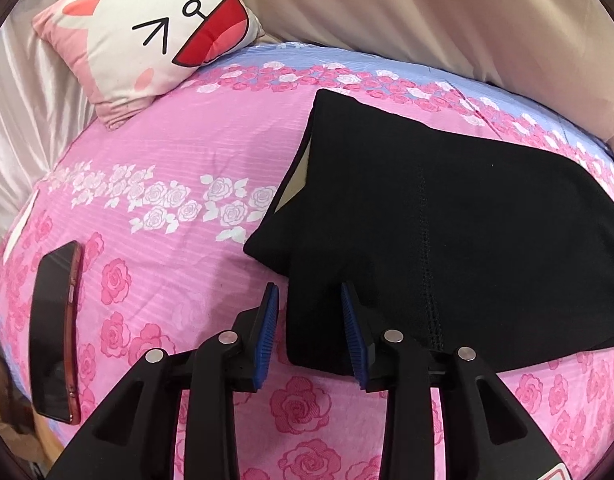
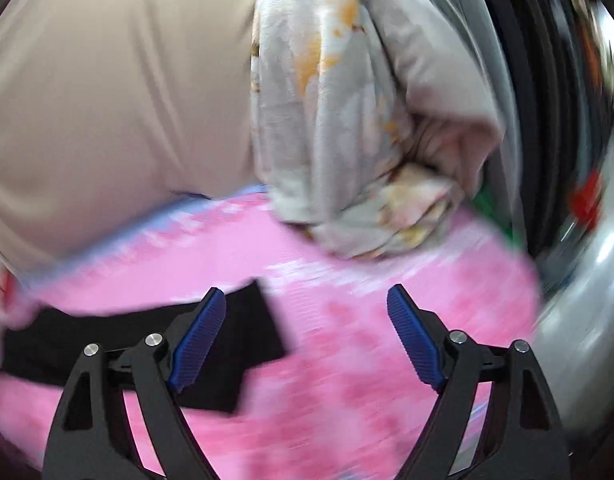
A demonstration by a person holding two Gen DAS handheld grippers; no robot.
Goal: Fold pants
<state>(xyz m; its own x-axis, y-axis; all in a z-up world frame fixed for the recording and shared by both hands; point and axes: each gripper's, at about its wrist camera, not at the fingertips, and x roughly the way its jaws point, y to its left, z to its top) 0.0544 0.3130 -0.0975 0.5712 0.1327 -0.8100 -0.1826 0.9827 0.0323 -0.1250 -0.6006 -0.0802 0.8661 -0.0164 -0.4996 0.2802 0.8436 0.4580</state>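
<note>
Phone in left view only

A bed fills the view, spread with a pink rose-print sheet edged in pale blue. Beige curtain hangs behind it, shiny satin drapery to one side. A bundled pale floral quilt sits at its far edge.

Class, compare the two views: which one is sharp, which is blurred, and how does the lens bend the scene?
Left wrist view: sharp; the fisheye bulges the pink sheet around the black pants. Right wrist view: motion-smeared bedding, while the tool stays crisp.
</note>
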